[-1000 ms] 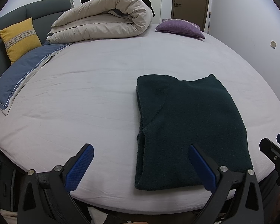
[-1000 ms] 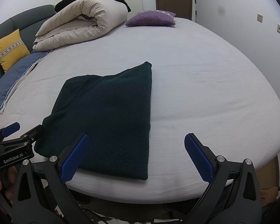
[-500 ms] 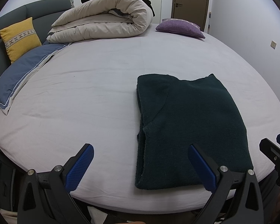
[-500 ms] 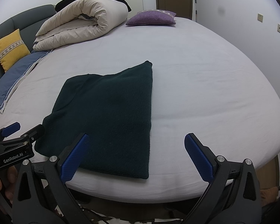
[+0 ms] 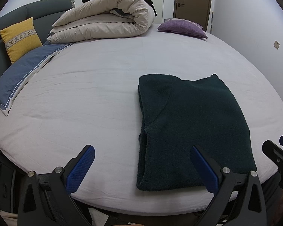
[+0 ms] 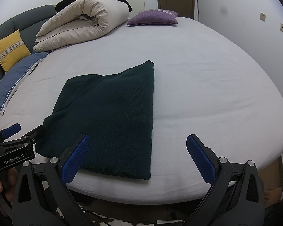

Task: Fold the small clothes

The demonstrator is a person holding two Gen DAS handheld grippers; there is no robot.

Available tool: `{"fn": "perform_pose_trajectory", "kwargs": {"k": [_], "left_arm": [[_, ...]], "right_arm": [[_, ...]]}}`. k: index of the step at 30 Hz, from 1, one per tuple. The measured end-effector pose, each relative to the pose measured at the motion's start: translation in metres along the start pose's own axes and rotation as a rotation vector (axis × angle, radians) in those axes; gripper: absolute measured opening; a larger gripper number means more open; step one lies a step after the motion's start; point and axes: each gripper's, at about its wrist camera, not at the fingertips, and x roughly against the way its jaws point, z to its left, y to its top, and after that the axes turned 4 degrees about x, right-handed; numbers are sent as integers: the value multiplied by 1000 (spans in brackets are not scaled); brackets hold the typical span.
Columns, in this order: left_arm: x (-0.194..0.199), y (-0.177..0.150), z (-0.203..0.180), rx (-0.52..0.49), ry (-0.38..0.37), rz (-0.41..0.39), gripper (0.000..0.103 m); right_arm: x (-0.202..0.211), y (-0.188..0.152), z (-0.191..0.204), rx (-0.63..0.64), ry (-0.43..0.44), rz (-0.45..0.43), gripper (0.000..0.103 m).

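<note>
Here we are at the foot of the bed (image 5: 96, 86), and the dark green sweater (image 5: 190, 128) lies folded flat on the pale sheet, close to the near edge. It forms a tidy rectangle, with a folded layer curving across its left side in the left wrist view. In the right wrist view the same sweater (image 6: 111, 116) sits left of centre, its right edge straight and crisp.

The left hand-held gripper (image 5: 139, 169) hangs over the near edge of the bed, blue-padded fingers (image 5: 79, 167) spread wide apart, holding nothing; its right finger stands in front of the sweater's near part, and whether it touches the cloth cannot be told. The right hand-held gripper (image 6: 137, 158) is likewise spread wide and empty, its left finger (image 6: 75, 160) in front of the sweater's near edge, the right finger over bare sheet.

From the right camera, the left hand-held gripper shows at the lower left, beside the sweater's near left corner, with a person's hand (image 6: 0, 182) gripping it.

Further back, a rolled beige duvet (image 5: 105, 20) rests near the grey headboard (image 5: 37, 13), something black lying on top of it. A yellow cushion (image 5: 20, 39) leans against the headboard, a blue pillow (image 5: 22, 73) lies below it, and a purple cushion (image 5: 183, 28) sits at the far side near a brown door (image 5: 192, 1).
</note>
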Motion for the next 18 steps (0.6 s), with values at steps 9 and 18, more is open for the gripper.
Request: {"fn": "perform_pose_trajectory", "kwargs": {"k": [9, 18], "left_arm": [[0, -3, 0, 6, 5, 3, 103], [-1, -5, 2, -4, 14, -3, 103]], "right_arm": [[-1, -2, 0, -2, 3, 2, 103], [-3, -4, 1, -5, 5, 4, 103]]}}
